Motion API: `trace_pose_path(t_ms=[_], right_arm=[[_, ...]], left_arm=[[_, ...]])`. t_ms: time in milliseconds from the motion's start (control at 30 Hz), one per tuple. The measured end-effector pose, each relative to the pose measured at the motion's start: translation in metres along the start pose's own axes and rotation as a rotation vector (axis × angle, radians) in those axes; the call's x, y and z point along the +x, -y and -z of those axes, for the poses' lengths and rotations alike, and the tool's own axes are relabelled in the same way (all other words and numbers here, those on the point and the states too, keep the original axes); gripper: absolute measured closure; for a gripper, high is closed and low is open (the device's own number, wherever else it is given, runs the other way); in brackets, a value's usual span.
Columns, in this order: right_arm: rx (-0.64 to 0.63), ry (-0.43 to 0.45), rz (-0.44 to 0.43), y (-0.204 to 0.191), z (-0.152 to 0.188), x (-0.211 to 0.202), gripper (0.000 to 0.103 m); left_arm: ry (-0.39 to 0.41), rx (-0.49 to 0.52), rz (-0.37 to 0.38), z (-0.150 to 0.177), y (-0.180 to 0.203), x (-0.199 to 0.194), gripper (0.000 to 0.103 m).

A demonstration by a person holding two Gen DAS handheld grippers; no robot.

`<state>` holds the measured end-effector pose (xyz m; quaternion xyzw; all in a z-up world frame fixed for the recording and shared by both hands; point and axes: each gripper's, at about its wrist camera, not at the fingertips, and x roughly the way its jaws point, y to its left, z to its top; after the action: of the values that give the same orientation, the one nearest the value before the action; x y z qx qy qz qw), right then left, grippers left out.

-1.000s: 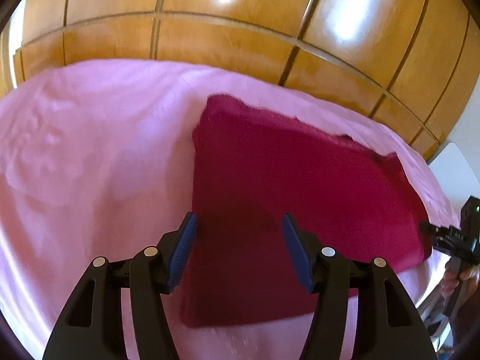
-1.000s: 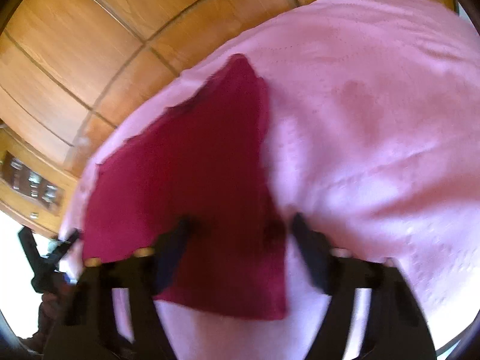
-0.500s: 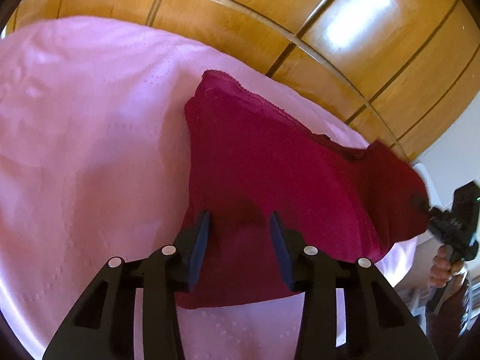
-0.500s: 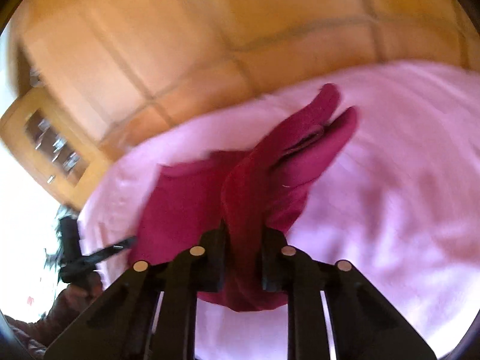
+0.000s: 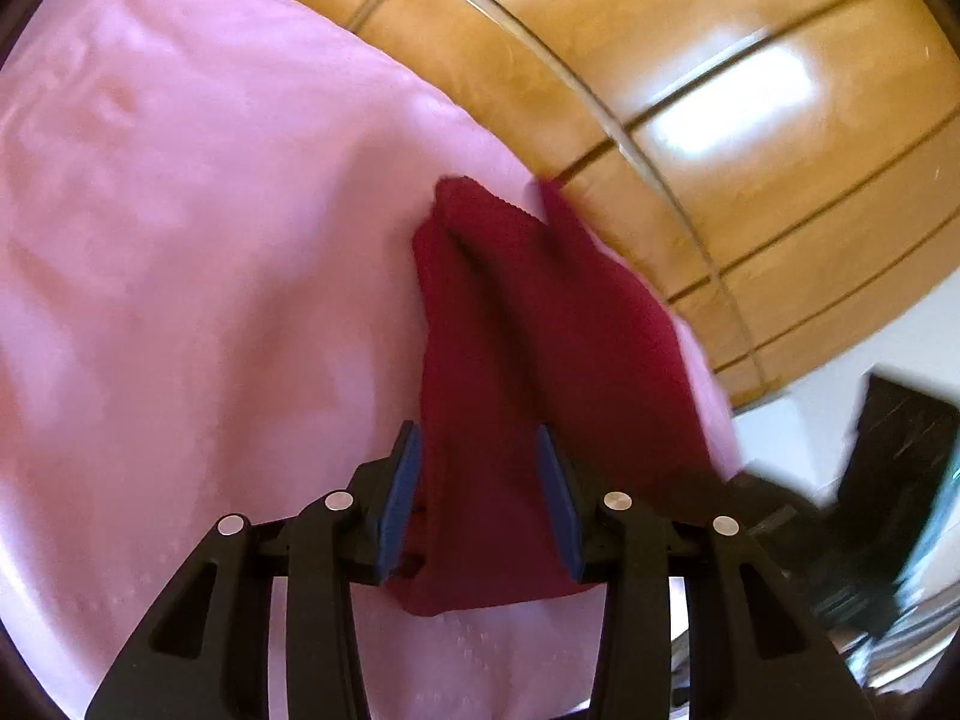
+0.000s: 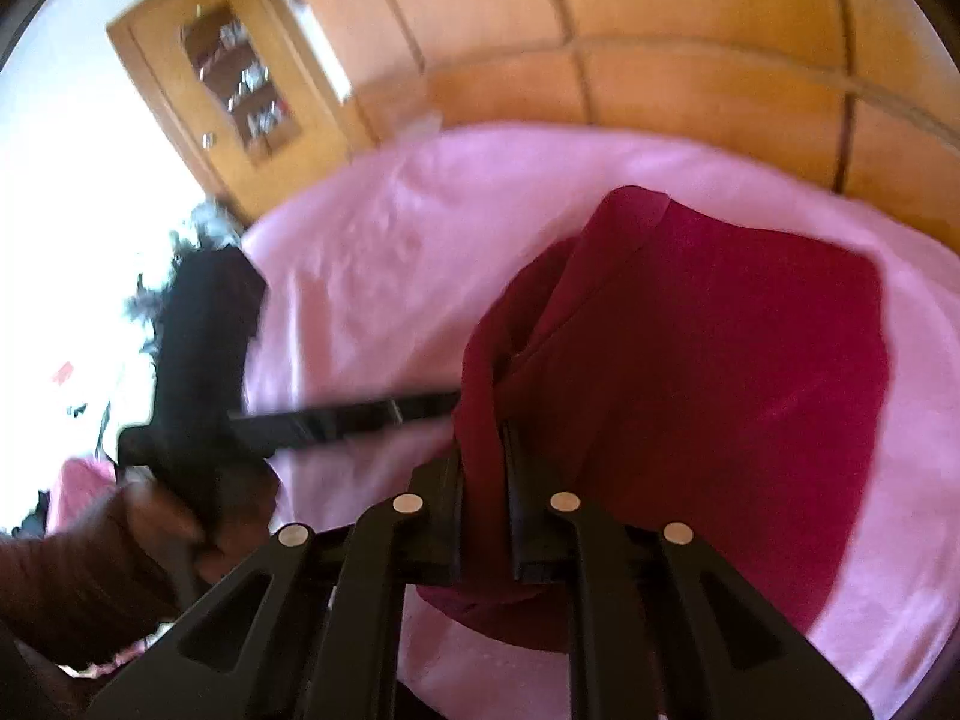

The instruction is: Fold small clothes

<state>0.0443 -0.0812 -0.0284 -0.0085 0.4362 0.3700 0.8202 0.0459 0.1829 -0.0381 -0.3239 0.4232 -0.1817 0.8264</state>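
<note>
A dark red cloth (image 5: 516, 360) lies on a pink bedsheet (image 5: 180, 240). My left gripper (image 5: 480, 480) has its blue-padded jaws closed in on the near edge of the cloth, which bunches up in folds between them. In the right wrist view the same red cloth (image 6: 720, 360) is partly lifted and folded over itself. My right gripper (image 6: 483, 480) is shut on a gathered edge of it. The left gripper (image 6: 336, 414) reaches in from the left there, held by a hand (image 6: 150, 534).
A glossy wooden headboard (image 5: 720, 90) runs behind the bed. A wooden cabinet with a glass door (image 6: 228, 72) stands at the far left of the right wrist view. The bed's edge drops off at the right (image 5: 720, 420).
Both grippers closed on the cloth's near edge and lifted it. The flat cloth is now bunched and folded over, and the two grippers have come closer together.
</note>
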Motion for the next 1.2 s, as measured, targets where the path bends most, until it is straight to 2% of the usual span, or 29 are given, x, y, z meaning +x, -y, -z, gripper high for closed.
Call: trace_pose_path(t_ms=[100, 167, 200, 233, 267, 333, 400, 500, 700, 733, 767, 800, 833, 967, 1067, 1200], right_arm=[[-0.048, -0.046, 0.012, -0.009, 0.009, 0.019, 0.093], [-0.059, -0.030, -0.019, -0.011, 0.014, 0.015, 0.087], [-0.046, -0.009, -0.070, -0.010, 0.015, 0.009, 0.075], [-0.033, 0.007, -0.111, -0.007, 0.017, 0.001, 0.051], [-0.025, 0.022, -0.146, -0.006, 0.020, -0.005, 0.046], [-0.022, 0.065, -0.185, -0.003, 0.031, -0.028, 0.045], [-0.007, 0.088, -0.184, 0.003, 0.041, -0.045, 0.045], [0.054, 0.119, -0.118, 0.029, 0.068, -0.078, 0.046], [0.166, 0.108, 0.013, 0.058, 0.115, -0.102, 0.051], [0.171, 0.103, 0.036, 0.061, 0.120, -0.103, 0.054], [0.176, 0.098, 0.058, 0.062, 0.122, -0.102, 0.056], [0.187, 0.102, 0.068, 0.063, 0.122, -0.099, 0.062], [0.193, 0.110, 0.068, 0.064, 0.123, -0.103, 0.065], [0.145, 0.142, 0.073, 0.051, 0.108, -0.098, 0.069], [0.096, 0.096, 0.109, 0.049, 0.107, -0.081, 0.070], [0.090, 0.013, 0.107, 0.049, 0.118, -0.051, 0.071]], left_arm=[[0.008, -0.053, 0.085, -0.004, -0.006, -0.014, 0.064], [0.009, -0.072, 0.130, -0.008, -0.006, -0.018, 0.062], [0.010, -0.078, 0.152, -0.010, -0.005, -0.020, 0.060], [0.007, -0.081, 0.173, -0.012, -0.002, -0.019, 0.055], [-0.002, -0.081, 0.188, -0.014, 0.002, -0.018, 0.053], [-0.027, -0.066, 0.195, -0.016, 0.010, -0.014, 0.053], [-0.041, -0.040, 0.195, -0.018, 0.019, -0.010, 0.053], [-0.083, 0.000, 0.174, -0.024, 0.032, 0.002, 0.044], [-0.175, 0.017, 0.107, -0.034, 0.043, 0.039, 0.044], [-0.184, 0.029, 0.100, -0.035, 0.046, 0.043, 0.051], [-0.195, 0.049, 0.088, -0.034, 0.052, 0.049, 0.065], [-0.208, 0.089, 0.063, -0.033, 0.059, 0.054, 0.073], [-0.209, 0.117, 0.041, -0.033, 0.064, 0.055, 0.088], [-0.145, 0.179, 0.021, -0.035, 0.078, 0.042, 0.092], [-0.123, 0.181, 0.004, -0.033, 0.073, 0.028, 0.092], [-0.160, 0.170, -0.113, -0.019, 0.046, 0.047, 0.092]])
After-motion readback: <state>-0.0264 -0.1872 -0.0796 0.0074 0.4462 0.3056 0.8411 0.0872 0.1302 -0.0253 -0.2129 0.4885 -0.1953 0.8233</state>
